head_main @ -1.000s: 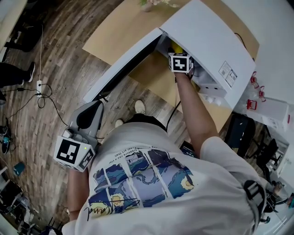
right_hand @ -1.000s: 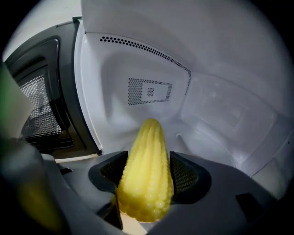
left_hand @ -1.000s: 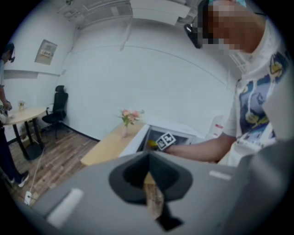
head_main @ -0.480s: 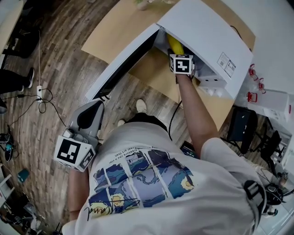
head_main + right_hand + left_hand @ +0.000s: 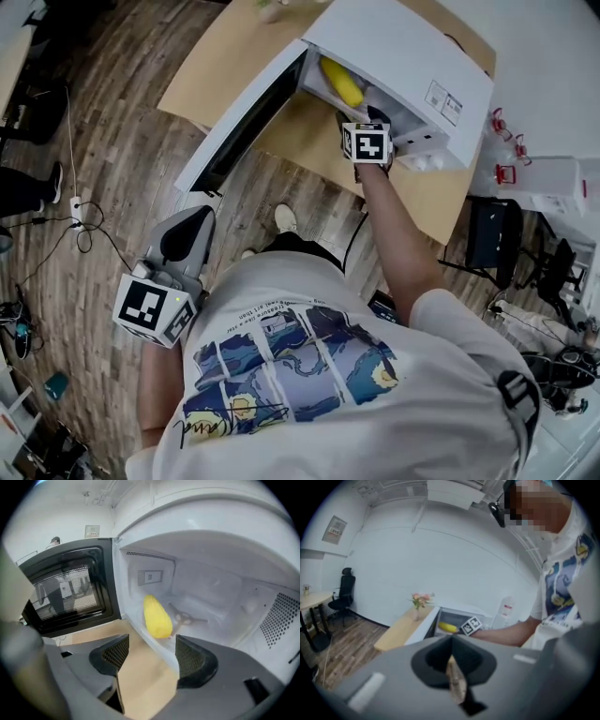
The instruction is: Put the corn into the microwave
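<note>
The yellow corn [image 5: 342, 82] lies on the floor of the white microwave [image 5: 403, 56], near its left wall, and the door [image 5: 239, 122] is swung wide. My right gripper [image 5: 363, 119] is just outside the cavity's front edge. In the right gripper view it [image 5: 146, 651] stands open and empty, with the corn [image 5: 157, 617] beyond the jaws. My left gripper [image 5: 192, 220] hangs low by the person's left side, far from the microwave. In the left gripper view it [image 5: 452, 660] is shut on nothing, and the corn [image 5: 447, 627] shows far off.
The microwave stands on a light wooden table [image 5: 225, 56] with a small vase of flowers [image 5: 421, 599] at its far end. The open door [image 5: 70, 592] juts out to the left. A black chair [image 5: 487, 244] is at the right, and cables [image 5: 84, 202] trail on the wood floor.
My right gripper has drawn back out of the microwave cavity toward the person, leaving the corn inside. The left gripper has barely shifted.
</note>
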A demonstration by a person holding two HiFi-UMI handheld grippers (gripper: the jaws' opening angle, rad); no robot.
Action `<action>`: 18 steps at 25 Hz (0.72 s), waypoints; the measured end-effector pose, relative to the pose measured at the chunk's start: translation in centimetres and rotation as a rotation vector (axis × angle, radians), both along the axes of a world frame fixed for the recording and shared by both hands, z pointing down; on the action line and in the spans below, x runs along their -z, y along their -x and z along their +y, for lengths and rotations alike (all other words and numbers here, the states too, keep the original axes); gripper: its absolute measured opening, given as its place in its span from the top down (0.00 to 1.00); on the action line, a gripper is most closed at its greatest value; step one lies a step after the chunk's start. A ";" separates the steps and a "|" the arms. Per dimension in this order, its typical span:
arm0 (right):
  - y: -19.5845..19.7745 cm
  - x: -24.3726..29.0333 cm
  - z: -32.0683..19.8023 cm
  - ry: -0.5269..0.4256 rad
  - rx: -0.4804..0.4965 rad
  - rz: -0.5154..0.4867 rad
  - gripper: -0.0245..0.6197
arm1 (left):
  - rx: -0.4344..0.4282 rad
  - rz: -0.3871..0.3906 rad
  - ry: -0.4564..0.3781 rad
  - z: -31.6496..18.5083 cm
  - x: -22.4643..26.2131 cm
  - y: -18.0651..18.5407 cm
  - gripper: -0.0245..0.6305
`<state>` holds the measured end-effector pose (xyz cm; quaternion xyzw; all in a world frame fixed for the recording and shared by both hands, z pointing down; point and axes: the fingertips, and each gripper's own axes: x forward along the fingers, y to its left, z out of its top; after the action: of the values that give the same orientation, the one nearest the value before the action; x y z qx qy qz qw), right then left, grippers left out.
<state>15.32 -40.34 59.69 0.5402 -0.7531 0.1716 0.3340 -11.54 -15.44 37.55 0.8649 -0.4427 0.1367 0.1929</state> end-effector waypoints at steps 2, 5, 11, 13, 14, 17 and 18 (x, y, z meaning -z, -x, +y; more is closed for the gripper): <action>0.1 0.5 1.5 -0.011 -0.001 -0.008 0.54 | -0.017 0.008 -0.005 0.6 0.1 0.0 0.95; 0.5 1.4 3.8 -0.026 -0.005 -0.028 0.54 | -0.041 0.018 -0.009 1.7 0.0 0.1 0.95; 2.0 3.8 8.5 -0.065 0.002 -0.100 0.55 | -0.083 0.029 -0.022 4.0 0.1 0.6 0.95; 2.5 5.0 10.2 -0.091 0.008 -0.119 0.66 | -0.092 0.035 -0.022 4.8 0.0 0.9 0.95; 2.8 5.5 11.1 -0.105 0.012 -0.125 0.70 | -0.097 0.038 -0.022 5.2 -0.1 1.0 0.95; 3.8 6.7 13.7 -0.124 0.020 -0.159 0.75 | -0.109 0.044 -0.023 6.5 -0.4 1.5 0.95; 4.2 7.1 14.6 -0.127 0.024 -0.171 0.77 | -0.113 0.047 -0.022 6.9 -0.6 1.6 0.95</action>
<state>11.14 -25.70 52.62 0.5348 -0.7946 0.1650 0.2355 -13.14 -8.55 38.15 0.8935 -0.3902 0.1222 0.1856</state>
